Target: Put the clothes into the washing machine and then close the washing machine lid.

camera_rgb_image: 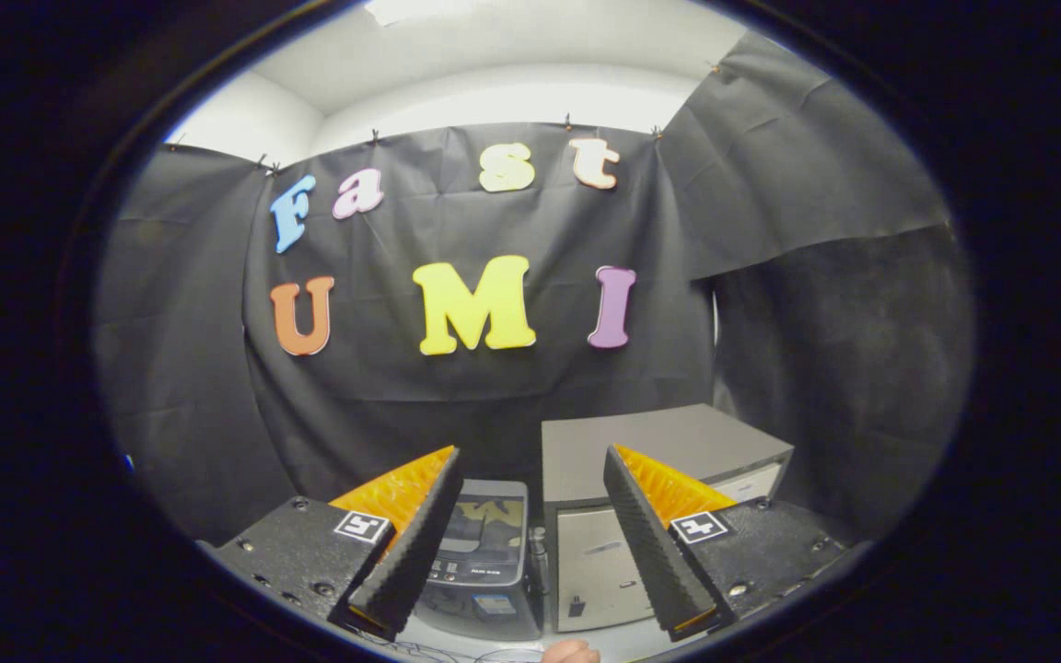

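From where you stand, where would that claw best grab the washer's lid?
Probably the lid by its near edge, coming from the front and above. The washer stands beyond the open gripper, facing its fingers, and a grey box crowds its right side. Whether the lid is up or down is unclear from here.

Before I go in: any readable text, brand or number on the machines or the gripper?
Washing machine front panel print: too small and blurred to read.
Grey cabinet front sticker: too blurred to read.
Square markers on the open, empty gripper: black-and-white patterns, no words.
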